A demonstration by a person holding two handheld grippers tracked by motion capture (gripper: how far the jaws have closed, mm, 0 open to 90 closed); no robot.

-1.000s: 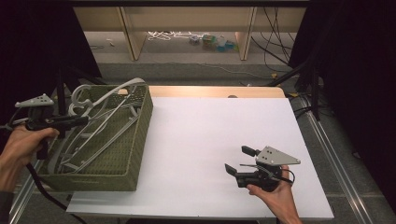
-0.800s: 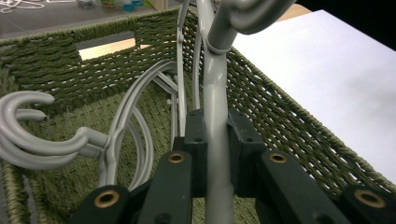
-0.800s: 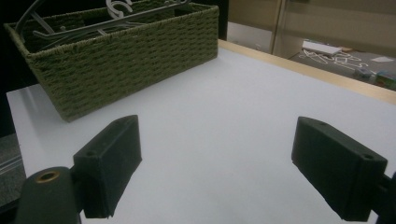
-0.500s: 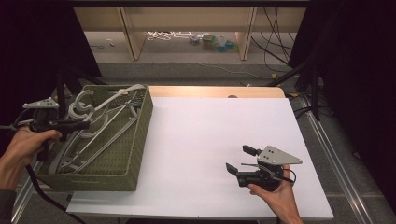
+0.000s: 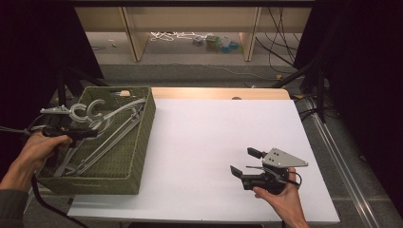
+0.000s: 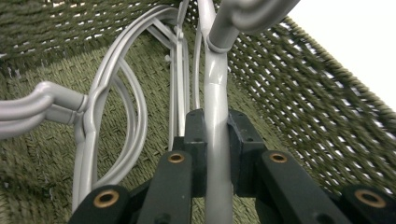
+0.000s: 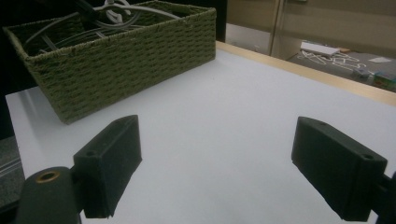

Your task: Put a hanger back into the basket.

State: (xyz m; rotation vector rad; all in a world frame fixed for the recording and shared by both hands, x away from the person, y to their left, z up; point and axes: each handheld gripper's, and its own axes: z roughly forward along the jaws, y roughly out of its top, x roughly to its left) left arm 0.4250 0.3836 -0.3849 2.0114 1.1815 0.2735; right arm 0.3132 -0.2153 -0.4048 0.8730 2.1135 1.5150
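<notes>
Over the basket (image 5: 142, 137), left hand-held gripper (image 6: 215, 140) clamped on hanger (image 6: 217, 154) neck; light, stiff, slippery plastic, likely to snag its neighbours; right hand-held gripper (image 5: 246, 161) open above worktop (image 5: 204, 142)

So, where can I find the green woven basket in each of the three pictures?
High view: the basket sits at the left on the white table.
Left gripper view: its woven wall runs behind the gripped grey hanger.
Right gripper view: upper left.
Shared landmark: the grey hangers inside it.
</notes>
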